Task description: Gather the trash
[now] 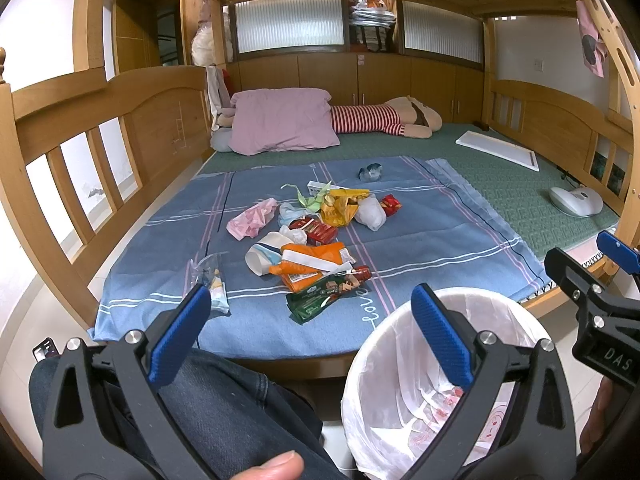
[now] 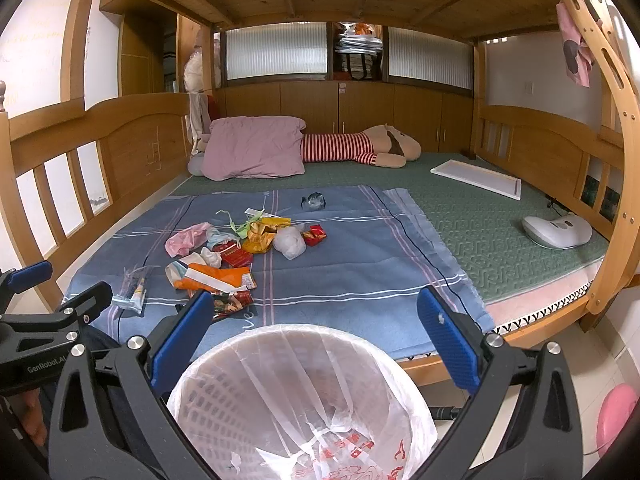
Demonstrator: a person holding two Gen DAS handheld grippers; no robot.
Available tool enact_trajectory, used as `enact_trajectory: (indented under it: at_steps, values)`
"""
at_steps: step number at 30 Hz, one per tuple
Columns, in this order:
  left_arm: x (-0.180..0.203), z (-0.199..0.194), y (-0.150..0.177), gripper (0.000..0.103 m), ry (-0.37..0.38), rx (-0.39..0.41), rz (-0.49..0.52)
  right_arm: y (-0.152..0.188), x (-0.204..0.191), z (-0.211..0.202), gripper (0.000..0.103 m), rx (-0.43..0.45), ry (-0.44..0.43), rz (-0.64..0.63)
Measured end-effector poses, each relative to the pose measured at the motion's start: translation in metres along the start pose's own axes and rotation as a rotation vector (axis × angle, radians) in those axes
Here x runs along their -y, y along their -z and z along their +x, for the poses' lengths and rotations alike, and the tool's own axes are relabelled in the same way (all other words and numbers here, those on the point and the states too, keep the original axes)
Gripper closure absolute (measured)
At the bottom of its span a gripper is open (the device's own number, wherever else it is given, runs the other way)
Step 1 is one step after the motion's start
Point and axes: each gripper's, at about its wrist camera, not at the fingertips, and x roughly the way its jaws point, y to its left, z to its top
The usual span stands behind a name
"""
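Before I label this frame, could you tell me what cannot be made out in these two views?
- Bottom of the lined trash bin: cut off by the lower edge in the right wrist view; part hidden by the left gripper in the left wrist view.
- Green wrapper: print too small; hidden by the right gripper finger in its view.
- Clear packet: contents too small.
- Shelf stack: far, blurred.

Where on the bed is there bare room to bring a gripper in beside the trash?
Free: blue sheet right of the white crumpled bag, out to the green mat; also the strip behind the pile, before the pink pillow. Crowded: the wrapper pile left of centre.
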Motion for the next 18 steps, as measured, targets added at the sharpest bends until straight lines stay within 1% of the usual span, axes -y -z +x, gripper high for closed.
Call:
enact_trajectory:
  at_steps: [18]
  values:
    - [-0.0006,0.0001,0.0001,0.003,0.001,-0.003,0.000,0.0007,0.0012,0.0004,0.003,-0.003,-0.001,0.002]
